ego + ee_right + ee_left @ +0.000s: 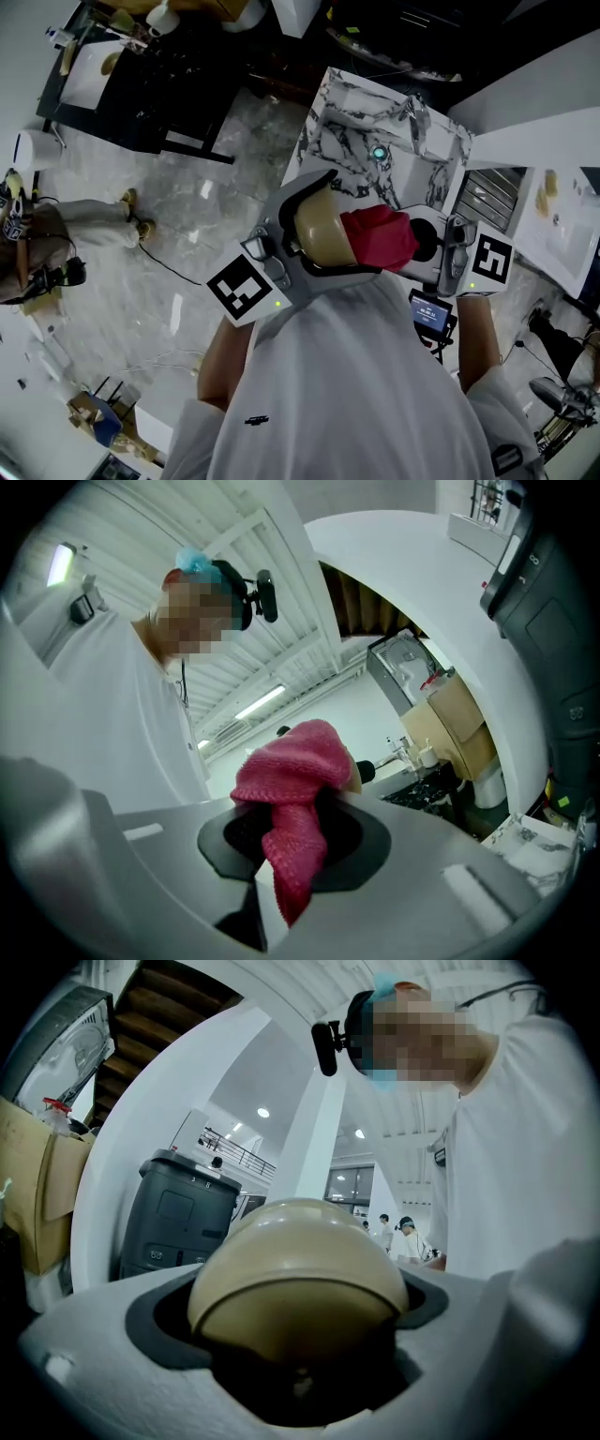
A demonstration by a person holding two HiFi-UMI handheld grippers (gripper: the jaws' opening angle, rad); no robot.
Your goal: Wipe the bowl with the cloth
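Left gripper [302, 234] is clamped on the bowl [298, 1279], held in open air. Right gripper [424, 246] pinches the cloth [286, 789], whose bunched end touches the bowl's edge. Counter [375, 141] lies beyond both, apart.

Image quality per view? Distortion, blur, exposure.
Head view: dim, dark top edge, bowl and cloth reasonably sharp. Left gripper view: strong fisheye, black corners, bowl soft up close, deep shadow beneath it. Right gripper view: fisheye too, cloth crisp, ceiling strip light bright.
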